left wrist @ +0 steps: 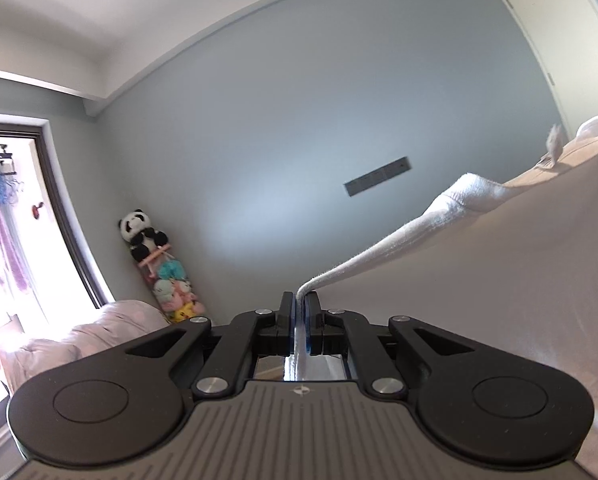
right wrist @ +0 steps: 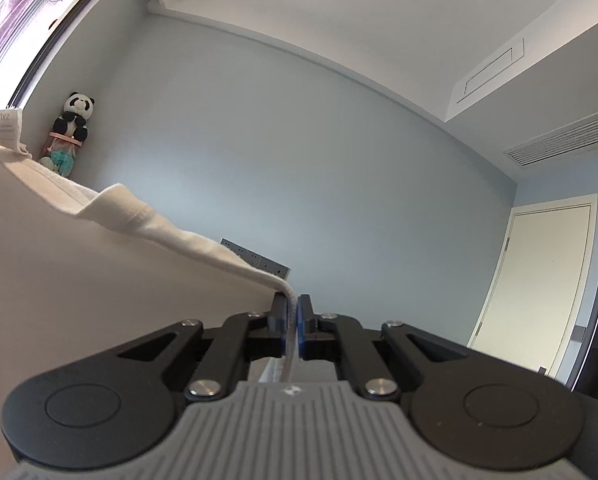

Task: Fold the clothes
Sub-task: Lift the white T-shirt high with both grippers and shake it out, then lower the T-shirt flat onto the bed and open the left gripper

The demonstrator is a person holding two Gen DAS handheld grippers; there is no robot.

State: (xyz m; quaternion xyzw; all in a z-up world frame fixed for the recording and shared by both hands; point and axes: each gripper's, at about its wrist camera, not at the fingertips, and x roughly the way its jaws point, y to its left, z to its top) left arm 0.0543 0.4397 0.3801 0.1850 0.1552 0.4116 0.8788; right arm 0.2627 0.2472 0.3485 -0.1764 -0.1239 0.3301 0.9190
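A cream-white garment hangs stretched in the air between my two grippers. My left gripper is shut on one edge of it; the cloth runs up and to the right, filling the right of the left wrist view. My right gripper is shut on another edge of the same garment; the cloth runs up and to the left, and a white size label stands at its top edge. Both grippers point upward toward the wall and ceiling. The rest of the garment is hidden.
A blue-grey wall with a grey switch panel faces me. A panda plush above a stack of soft toys stands in the corner. Pink bedding lies lower left, beside a bright window. A white door stands at the right.
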